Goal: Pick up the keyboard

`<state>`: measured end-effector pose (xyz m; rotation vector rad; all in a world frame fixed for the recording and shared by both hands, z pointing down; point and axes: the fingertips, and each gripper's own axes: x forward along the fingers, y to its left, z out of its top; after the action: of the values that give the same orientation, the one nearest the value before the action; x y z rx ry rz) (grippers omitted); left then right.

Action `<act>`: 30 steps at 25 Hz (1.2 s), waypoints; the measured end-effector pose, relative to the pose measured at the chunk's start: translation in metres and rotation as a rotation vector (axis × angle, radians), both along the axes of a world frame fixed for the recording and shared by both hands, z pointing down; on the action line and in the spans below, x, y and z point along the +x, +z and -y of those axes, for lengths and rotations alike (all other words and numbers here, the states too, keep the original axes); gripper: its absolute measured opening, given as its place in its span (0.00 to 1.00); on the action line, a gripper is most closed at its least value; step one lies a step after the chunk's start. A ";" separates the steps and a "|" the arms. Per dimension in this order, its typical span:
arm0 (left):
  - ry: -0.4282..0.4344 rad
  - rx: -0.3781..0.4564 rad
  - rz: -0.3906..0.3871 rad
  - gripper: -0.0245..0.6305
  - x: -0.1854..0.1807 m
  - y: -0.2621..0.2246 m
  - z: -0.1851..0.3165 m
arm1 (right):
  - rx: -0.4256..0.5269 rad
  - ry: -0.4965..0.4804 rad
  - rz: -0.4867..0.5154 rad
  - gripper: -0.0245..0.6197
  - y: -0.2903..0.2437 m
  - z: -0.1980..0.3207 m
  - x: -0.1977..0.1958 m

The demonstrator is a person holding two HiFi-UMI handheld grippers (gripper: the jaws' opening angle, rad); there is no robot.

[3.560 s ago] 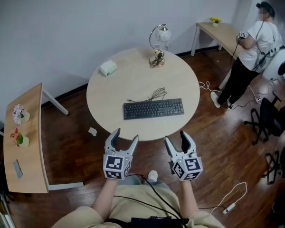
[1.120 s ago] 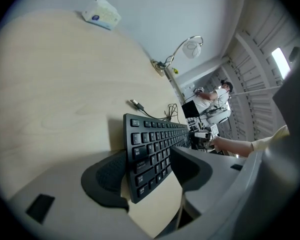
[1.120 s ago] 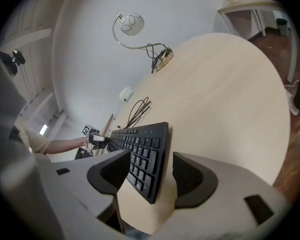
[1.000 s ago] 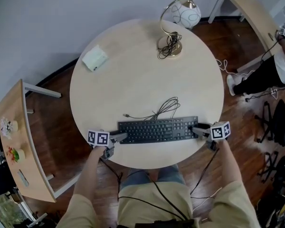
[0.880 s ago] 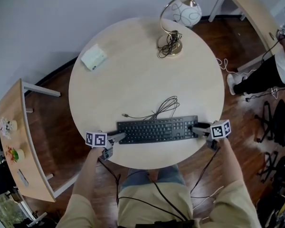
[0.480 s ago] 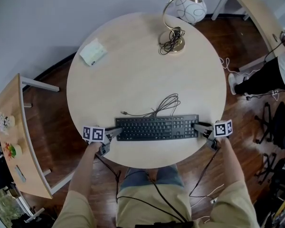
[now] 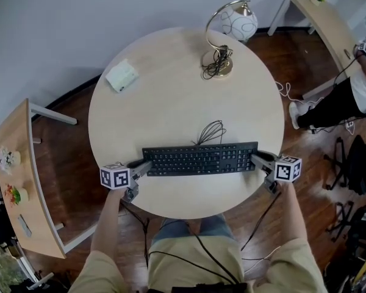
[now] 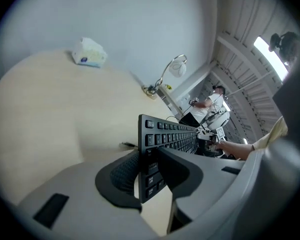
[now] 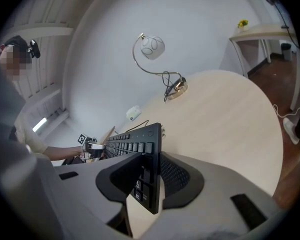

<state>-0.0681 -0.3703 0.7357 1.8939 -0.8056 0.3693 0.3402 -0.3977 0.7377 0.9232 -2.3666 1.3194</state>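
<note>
Walked past and caught this: the person had a long black keyboard [image 7: 199, 159] pinched at both short ends, held level across the near side of a round pale wooden table [image 7: 171, 96]. The left gripper [image 7: 142, 165] was clenched tight on the keyboard's left end, one pad on the keys and the other against the underside. The right gripper [image 7: 257, 159] was doing the same on the right end, clamped hard on the edge of it. Couldn't really tell whether the board was clear of the tabletop or only just resting on it. Its thin black cable [image 7: 211, 129] looped out from the back edge and lay on the wood behind it. Further back on the table there was a curved brass lamp with a white globe shade [image 7: 230, 29] and a small white tissue pack [image 7: 122, 75], both well apart from the keyboard. Another person [image 7: 354, 93] stood off to the right by a side desk [image 7: 329, 17].
</note>
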 end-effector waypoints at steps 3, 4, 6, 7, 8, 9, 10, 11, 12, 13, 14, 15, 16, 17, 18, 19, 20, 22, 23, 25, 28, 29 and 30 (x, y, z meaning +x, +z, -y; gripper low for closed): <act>-0.022 0.113 0.016 0.20 -0.006 -0.040 0.015 | 0.136 0.006 -0.029 0.22 -0.045 0.021 -0.003; -0.030 0.153 0.026 0.20 -0.009 -0.053 0.021 | 0.184 0.006 -0.037 0.22 -0.062 0.028 -0.005; -0.046 0.234 0.050 0.20 -0.014 -0.081 0.033 | 0.278 0.014 -0.049 0.23 -0.094 0.043 -0.012; -0.056 0.274 0.062 0.21 -0.016 -0.094 0.038 | 0.326 0.021 -0.056 0.23 -0.111 0.051 -0.014; -0.068 0.314 0.074 0.21 -0.019 -0.108 0.044 | 0.375 0.029 -0.062 0.23 -0.127 0.058 -0.017; -0.080 0.353 0.084 0.21 -0.022 -0.121 0.050 | 0.422 0.036 -0.065 0.24 -0.144 0.064 -0.020; -0.091 0.390 0.091 0.22 -0.025 -0.134 0.055 | 0.467 0.041 -0.068 0.24 -0.161 0.070 -0.022; -0.102 0.426 0.095 0.22 -0.028 -0.147 0.060 | 0.509 0.046 -0.072 0.24 -0.178 0.074 -0.025; -0.111 0.462 0.098 0.22 -0.030 -0.161 0.064 | 0.550 0.050 -0.078 0.24 -0.194 0.077 -0.027; -0.121 0.498 0.099 0.22 -0.032 -0.176 0.068 | 0.588 0.054 -0.083 0.25 -0.209 0.080 -0.029; -0.130 0.534 0.100 0.22 -0.034 -0.191 0.071 | 0.624 0.060 -0.086 0.25 -0.225 0.082 -0.030; -0.140 0.569 0.101 0.22 -0.035 -0.206 0.073 | 0.658 0.069 -0.088 0.25 -0.239 0.083 -0.032; -0.150 0.605 0.104 0.22 -0.037 -0.221 0.074 | 0.691 0.080 -0.087 0.25 -0.254 0.083 -0.032; -0.162 0.643 0.110 0.22 -0.038 -0.237 0.075 | 0.724 0.093 -0.084 0.26 -0.268 0.083 -0.033; -0.174 0.682 0.117 0.22 -0.039 -0.254 0.076 | 0.758 0.105 -0.077 0.26 -0.282 0.082 -0.033; -0.186 0.723 0.128 0.22 -0.041 -0.270 0.075 | 0.791 0.118 -0.066 0.26 -0.296 0.080 -0.034; -0.197 0.763 0.138 0.22 -0.042 -0.285 0.074 | 0.823 0.131 -0.052 0.26 -0.309 0.077 -0.035; -0.218 0.836 0.149 0.22 -0.045 -0.315 0.070 | 0.885 0.157 -0.029 0.26 -0.334 0.070 -0.035; -0.228 0.869 0.151 0.22 -0.046 -0.327 0.068 | 0.912 0.167 -0.023 0.26 -0.344 0.067 -0.035; -0.242 0.922 0.155 0.22 -0.046 -0.347 0.061 | 0.960 0.177 -0.025 0.26 -0.363 0.061 -0.035; -0.257 0.973 0.155 0.22 -0.046 -0.367 0.052 | 1.027 0.195 -0.028 0.26 -0.386 0.053 -0.034; -0.264 0.985 0.153 0.22 -0.045 -0.371 0.050 | 1.046 0.202 -0.027 0.26 -0.393 0.051 -0.033; -0.268 0.995 0.152 0.22 -0.044 -0.374 0.048 | 1.065 0.209 -0.027 0.26 -0.398 0.048 -0.032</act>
<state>-0.1119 -0.4178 0.3613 2.6198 -1.5109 -0.1001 0.3079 -0.4457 0.3394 1.4261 -2.9725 -0.0464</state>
